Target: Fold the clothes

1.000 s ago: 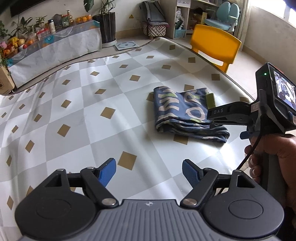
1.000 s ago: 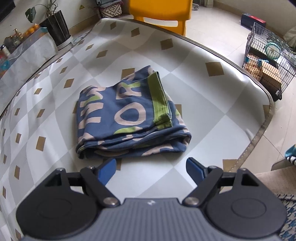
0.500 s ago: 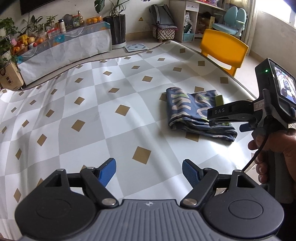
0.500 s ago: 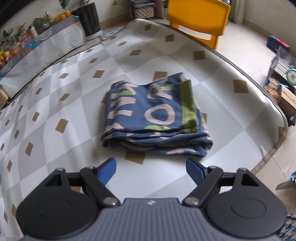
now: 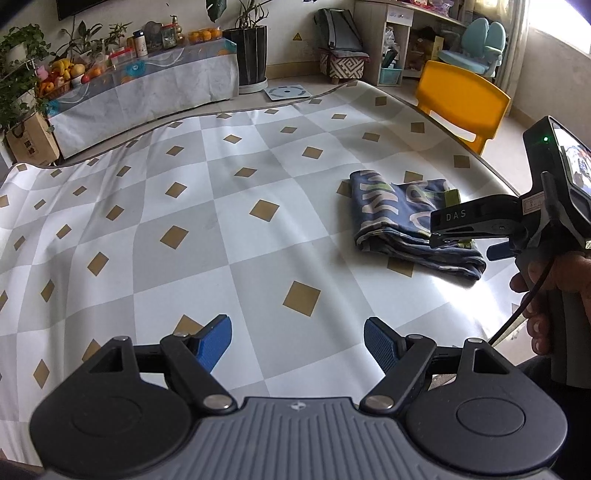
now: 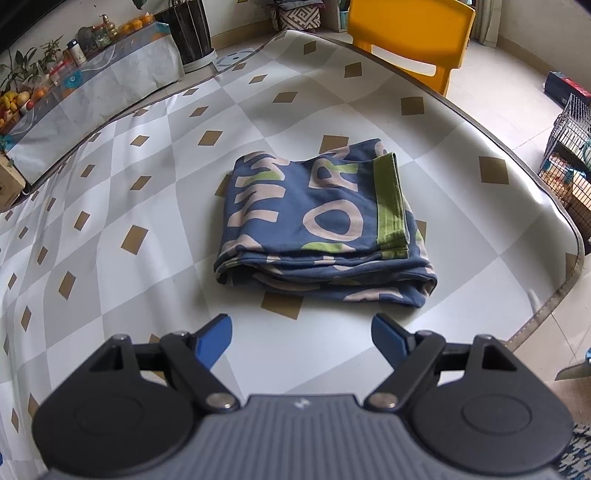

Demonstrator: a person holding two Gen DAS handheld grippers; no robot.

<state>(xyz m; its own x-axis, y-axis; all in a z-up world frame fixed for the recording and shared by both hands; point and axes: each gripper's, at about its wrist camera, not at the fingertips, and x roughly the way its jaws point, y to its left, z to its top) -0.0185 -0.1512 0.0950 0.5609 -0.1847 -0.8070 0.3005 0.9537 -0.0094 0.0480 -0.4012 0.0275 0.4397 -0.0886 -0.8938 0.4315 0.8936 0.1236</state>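
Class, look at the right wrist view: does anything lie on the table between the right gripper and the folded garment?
Nothing visible does. Only bare tablecloth lies between the open right gripper and the near edge of the garment. The left gripper is also open, off to the side.

Both views are bright with daylight; in the left wrist view it pours from a window (image 5: 554,26) at the upper right, blown out to white; a patch of glare lies on the glossy tablecloth (image 5: 454,295) near its right edge; the right wrist view shows a softer sheen on the same cloth (image 6: 491,229); shadows are faint and soft under the folded garment (image 6: 317,221); straight table edges bow strongly toward the borders; focus is sharp throughout, without motion blur.
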